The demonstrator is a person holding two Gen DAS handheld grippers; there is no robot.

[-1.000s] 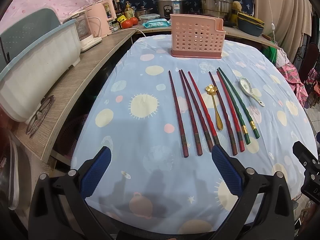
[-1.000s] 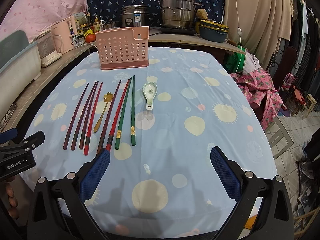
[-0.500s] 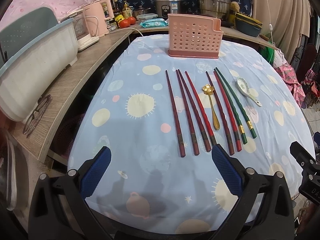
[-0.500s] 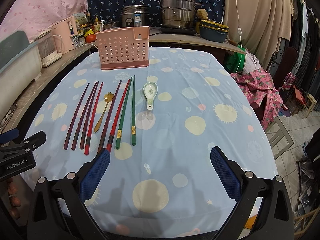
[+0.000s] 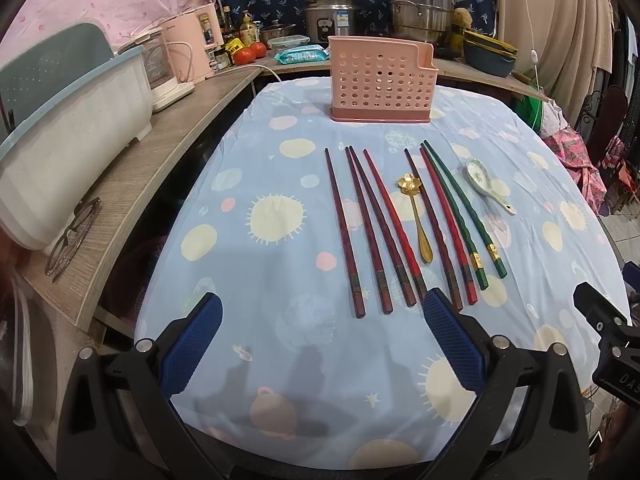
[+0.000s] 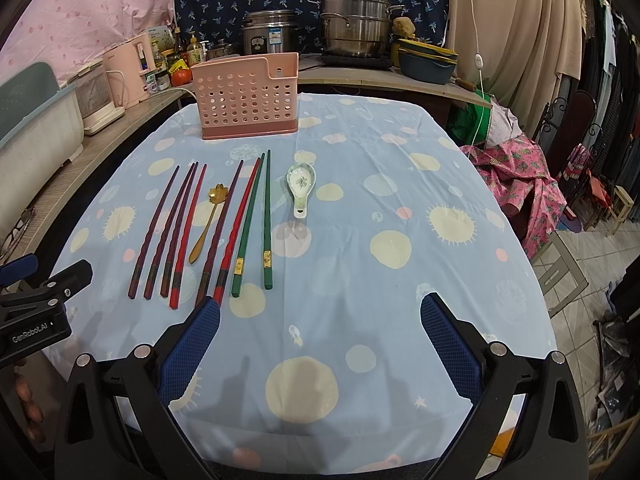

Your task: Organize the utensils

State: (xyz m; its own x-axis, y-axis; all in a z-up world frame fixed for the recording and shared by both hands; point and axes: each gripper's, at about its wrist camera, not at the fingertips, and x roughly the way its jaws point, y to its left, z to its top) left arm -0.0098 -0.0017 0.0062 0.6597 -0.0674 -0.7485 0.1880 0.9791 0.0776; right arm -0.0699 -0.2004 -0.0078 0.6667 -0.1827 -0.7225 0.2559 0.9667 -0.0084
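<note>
- My left claw (image 5: 322,340) hangs over the near edge of the surface (image 5: 280,312), its blue padded fingers (image 5: 192,344) spread wide apart with nothing between them.
- My right claw (image 6: 320,340) hangs the same way further right, fingers (image 6: 450,350) wide apart and empty.
- The surface wears a pale blue cloth printed with cream suns and dots.
- A pink perforated utensil holder (image 5: 382,80) stands upright at the far end of the surface, well apart from both claws.
- Between the holder and my claws lies a row of chopsticks, tips pointing toward the holder: four dark red chopsticks (image 5: 372,232) on the left, then two more red ones (image 5: 444,224), then two green chopsticks (image 5: 464,208) with gold bands.
- A gold spoon (image 5: 414,216) with a flower-shaped bowl lies in the gap among the red chopsticks.
- A white ceramic soup spoon (image 6: 301,188) with a green pattern lies just right of the green pair.
- A wooden side counter (image 5: 132,184) along the left carries a pair of glasses (image 5: 72,236) and a white tub (image 5: 68,132).
</note>
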